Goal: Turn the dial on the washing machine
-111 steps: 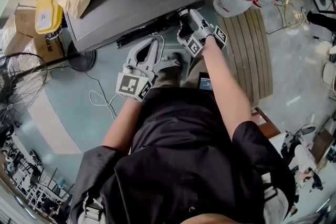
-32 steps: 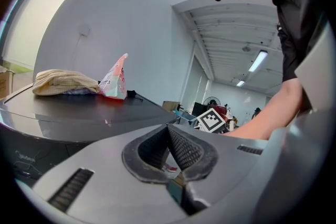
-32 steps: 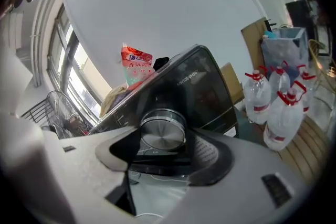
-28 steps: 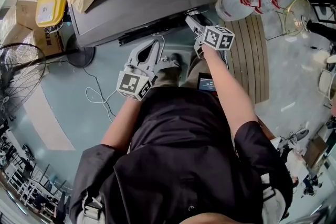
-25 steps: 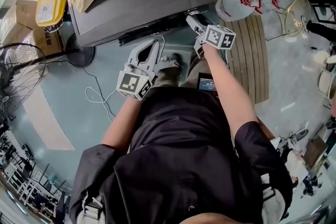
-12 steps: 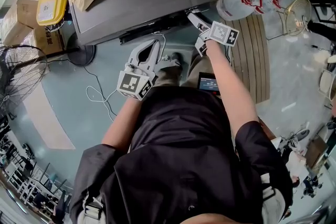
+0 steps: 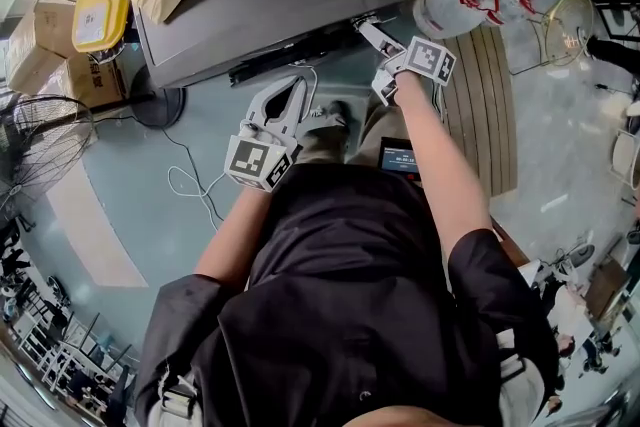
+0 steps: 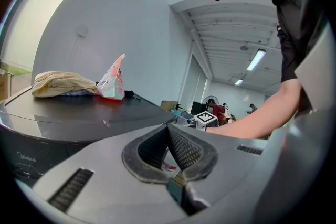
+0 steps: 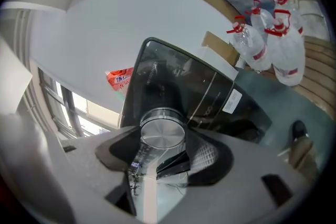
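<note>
One-handed work: clamps the right gripper [image 9: 161, 140] on the silver dial [image 9: 162, 130], with a finger pressed to either side of its rim. Finds that dial squarely between the fingers, on the dark front panel of the washing machine [image 7: 268, 3]. Holds the left gripper [image 8: 168, 135] short of the machine, touching nothing, fingers closed tip to tip and empty (just a slit of daylight below the tips). Shows a beige cloth [image 8: 62, 84] and a pink packet [image 8: 112, 81] on the lid beyond the left fingers, and water bottles [image 9: 266, 45] off to the right of the right fingers.
</note>
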### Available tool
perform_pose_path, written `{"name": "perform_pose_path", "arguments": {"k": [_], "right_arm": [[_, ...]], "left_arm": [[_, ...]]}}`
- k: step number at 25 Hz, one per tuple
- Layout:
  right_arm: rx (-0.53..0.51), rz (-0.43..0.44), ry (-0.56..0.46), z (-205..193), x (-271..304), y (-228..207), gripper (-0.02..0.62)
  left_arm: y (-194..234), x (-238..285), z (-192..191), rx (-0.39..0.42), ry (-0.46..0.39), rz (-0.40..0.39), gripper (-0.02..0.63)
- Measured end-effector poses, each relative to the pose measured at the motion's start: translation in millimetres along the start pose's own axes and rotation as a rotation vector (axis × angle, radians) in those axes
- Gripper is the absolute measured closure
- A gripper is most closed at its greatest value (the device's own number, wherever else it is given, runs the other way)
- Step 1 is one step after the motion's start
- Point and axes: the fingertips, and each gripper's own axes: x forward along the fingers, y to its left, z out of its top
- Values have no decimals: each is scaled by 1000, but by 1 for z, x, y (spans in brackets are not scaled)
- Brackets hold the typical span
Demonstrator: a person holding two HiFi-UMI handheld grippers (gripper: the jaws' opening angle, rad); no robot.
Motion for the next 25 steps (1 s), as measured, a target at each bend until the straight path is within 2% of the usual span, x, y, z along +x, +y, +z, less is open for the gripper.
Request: {"name": "perform_pose_path", "arguments": {"k": [5, 11, 14, 18, 25], "right_arm": [[-13, 6, 11, -1, 0, 0, 322], [-186, -42, 14, 3, -14, 3, 322], [-357, -60, 14, 9, -34, 13, 321], [-638, -26, -60, 22, -68, 57, 322], [-952, 8, -221, 34, -131, 144, 328]], "left_arm": [[-2, 3, 1, 2, -1, -9, 612], [-4, 6, 3, -2, -7, -21, 612], [-4, 9, 6, -6, -15, -26, 612], [-8, 12, 11, -20, -38, -34, 612], [-14, 9, 40, -24, -113, -41, 612]]}}
